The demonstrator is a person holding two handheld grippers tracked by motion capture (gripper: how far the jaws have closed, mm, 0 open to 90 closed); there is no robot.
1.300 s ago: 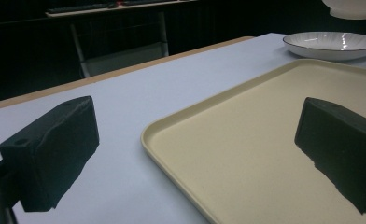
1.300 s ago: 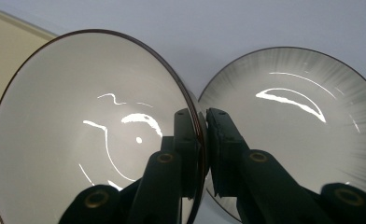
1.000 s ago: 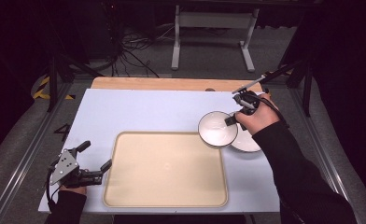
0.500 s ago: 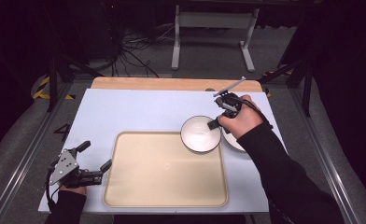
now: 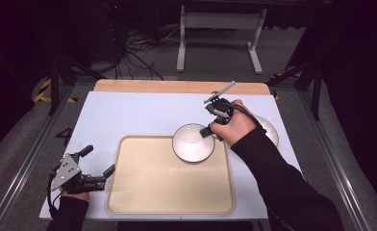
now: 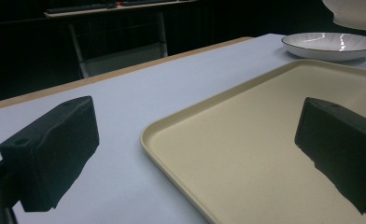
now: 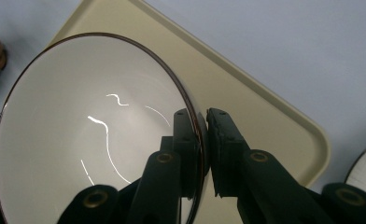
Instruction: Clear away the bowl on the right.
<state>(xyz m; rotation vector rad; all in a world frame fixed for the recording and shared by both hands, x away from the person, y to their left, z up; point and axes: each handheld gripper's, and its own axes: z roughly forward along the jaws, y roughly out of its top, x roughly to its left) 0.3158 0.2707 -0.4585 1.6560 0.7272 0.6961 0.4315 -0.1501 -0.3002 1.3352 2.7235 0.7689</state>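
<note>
A white bowl with a thin dark rim [image 5: 193,142] [image 7: 92,130] hangs over the back right corner of the cream tray [image 5: 148,185] [image 7: 265,116]. My right gripper [image 5: 207,131] [image 7: 203,126] is shut on the bowl's rim, one jaw inside and one outside. A white plate [image 5: 269,131] [image 6: 330,45] lies on the table to the right of the tray, partly hidden by the hand. My left gripper [image 5: 99,165] [image 6: 195,154] rests at the tray's left edge near the front, jaws open, nothing between them.
The tray lies on a pale blue-white tabletop [image 5: 129,115] with a wooden strip [image 5: 177,86] along its far edge. Beyond the table a stand's legs [image 5: 215,43] and cables [image 5: 129,53] cover the dark floor.
My right gripper has carried the bowl leftward, from above the plate to over the tray's back right corner. The left gripper has stayed in place.
</note>
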